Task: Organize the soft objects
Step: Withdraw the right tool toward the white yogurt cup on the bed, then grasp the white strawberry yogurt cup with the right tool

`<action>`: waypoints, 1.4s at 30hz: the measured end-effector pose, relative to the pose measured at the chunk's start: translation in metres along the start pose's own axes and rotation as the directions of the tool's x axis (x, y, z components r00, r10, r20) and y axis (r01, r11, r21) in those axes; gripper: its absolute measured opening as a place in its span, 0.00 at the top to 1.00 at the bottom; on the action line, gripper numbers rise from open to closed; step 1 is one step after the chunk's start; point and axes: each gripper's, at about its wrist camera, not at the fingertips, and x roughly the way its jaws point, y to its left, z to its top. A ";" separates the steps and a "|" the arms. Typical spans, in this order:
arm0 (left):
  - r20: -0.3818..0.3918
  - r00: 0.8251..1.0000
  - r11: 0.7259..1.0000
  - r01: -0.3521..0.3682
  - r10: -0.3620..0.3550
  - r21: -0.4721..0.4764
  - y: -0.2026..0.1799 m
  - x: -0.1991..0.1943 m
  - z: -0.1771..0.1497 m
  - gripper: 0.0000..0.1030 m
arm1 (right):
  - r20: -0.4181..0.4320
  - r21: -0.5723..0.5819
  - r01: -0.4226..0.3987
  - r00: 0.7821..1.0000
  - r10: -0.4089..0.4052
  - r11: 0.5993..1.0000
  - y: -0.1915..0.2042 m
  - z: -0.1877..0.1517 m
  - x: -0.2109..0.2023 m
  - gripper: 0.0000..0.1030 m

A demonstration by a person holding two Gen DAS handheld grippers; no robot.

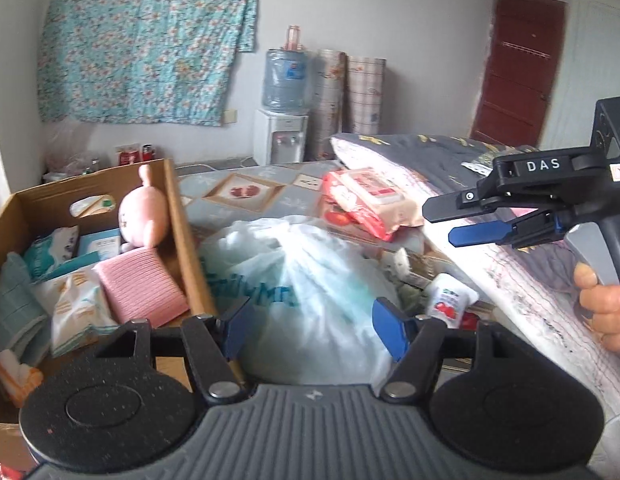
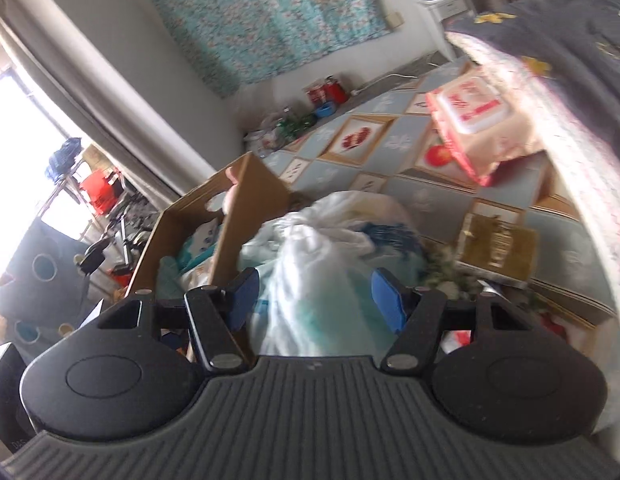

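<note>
A cardboard box [image 1: 178,216] at the left holds a pink plush toy [image 1: 144,212], a pink cloth [image 1: 140,284] and several tissue packs. A white plastic bag [image 1: 302,280] lies on the bed right of the box. My left gripper [image 1: 312,322] is open, its blue pads either side of the bag's near end. My right gripper [image 1: 450,220] hangs open and empty at the right, above the bag. In the right wrist view my right gripper [image 2: 316,300] is open over the bag [image 2: 322,248], beside the box [image 2: 250,200]. A pink wipes pack [image 1: 366,196] lies further back.
A small white packet with red print [image 1: 450,300] lies right of the bag. A folded grey and white quilt [image 1: 490,200] fills the right side. A water dispenser [image 1: 284,112] and rolled mats stand by the far wall. A gold box [image 2: 498,252] lies on the bed.
</note>
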 end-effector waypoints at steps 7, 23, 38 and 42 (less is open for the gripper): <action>-0.038 0.991 0.982 0.134 -0.130 0.130 -0.066 0.046 0.001 0.42 | -0.071 0.223 0.072 0.996 -0.058 0.972 -0.087 -0.019 -0.009 0.37; -0.171 0.977 0.962 0.161 -0.124 0.222 -0.125 0.150 -0.016 0.67 | -0.238 0.332 0.169 0.967 -0.091 0.928 -0.135 -0.005 0.051 0.36; -0.141 0.983 0.955 0.153 -0.119 0.254 -0.130 0.153 -0.023 0.74 | -0.265 0.314 0.160 0.961 -0.076 0.936 -0.146 -0.008 0.064 0.41; -0.137 0.983 0.956 0.150 -0.118 0.253 -0.129 0.150 -0.026 0.73 | -0.245 0.312 0.140 0.967 -0.063 0.940 -0.145 -0.012 0.057 0.45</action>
